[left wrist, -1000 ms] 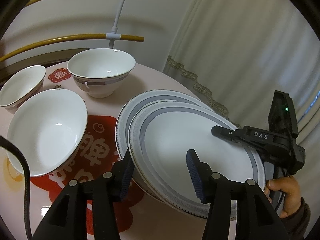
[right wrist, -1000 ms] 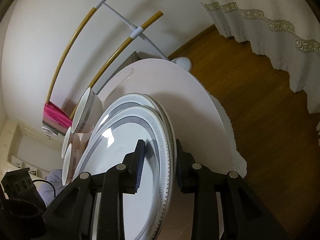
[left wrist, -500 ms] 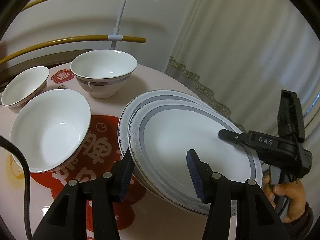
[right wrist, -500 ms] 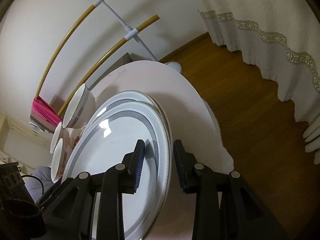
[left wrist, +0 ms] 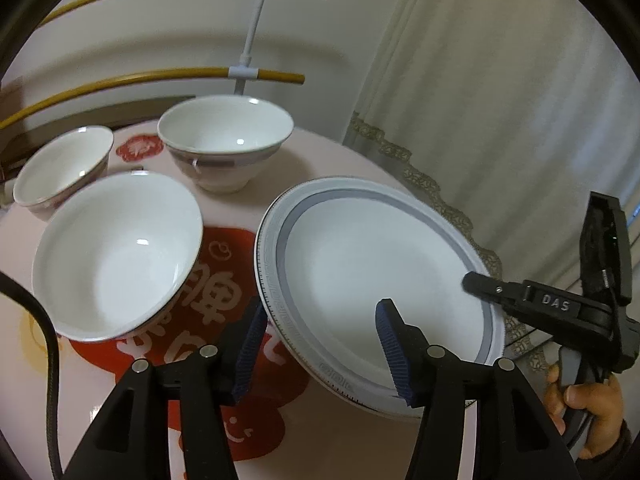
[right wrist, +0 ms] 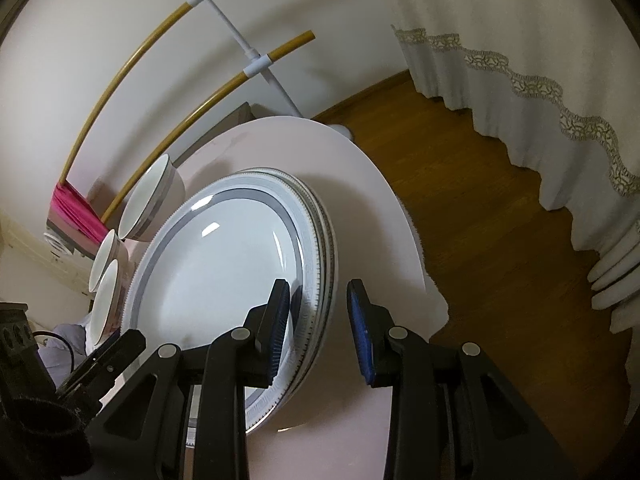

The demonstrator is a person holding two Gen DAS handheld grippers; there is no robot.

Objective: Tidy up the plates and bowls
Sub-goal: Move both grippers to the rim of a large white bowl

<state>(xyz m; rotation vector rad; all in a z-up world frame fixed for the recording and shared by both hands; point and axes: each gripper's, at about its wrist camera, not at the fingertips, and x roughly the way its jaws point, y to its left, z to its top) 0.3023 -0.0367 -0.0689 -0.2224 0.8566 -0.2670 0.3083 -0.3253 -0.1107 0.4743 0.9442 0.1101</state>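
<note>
**A:** What step am I in?

**B:** Stacking plates, I judge. The white porcelain plate with the grey band lies on a second plate of the same pattern, whose rim shows only along the stack's edge in the right wrist view. The stack sits on the round pale pink table, on the side nearest the lace-trimmed cream curtain.

**A:** And my grippers?

**B:** The right gripper has its jaws spread, one blue pad over the top plate's rim, the other outside the stack, neither pressing on porcelain as far as I can tell. The left gripper is wide open too, straddling the stack's near rim and holding nothing.

**A:** Which way does the plate lie?

**B:** Face up, about level. It is round, so no true long axis; the fisheye only stretches it into an oval running toward the curtain.

**A:** Next move?

**B:** I judge the plates nearly done. Both grippers should draw clear of the stack without nudging the rim. Then come the bowls beside the stack, away from the curtain: the large white bowl nearest, the grey-banded white footed bowl behind it, and the small white bowl farthest. Each wants a rim pinch and a lift for nesting, smallest last
</note>
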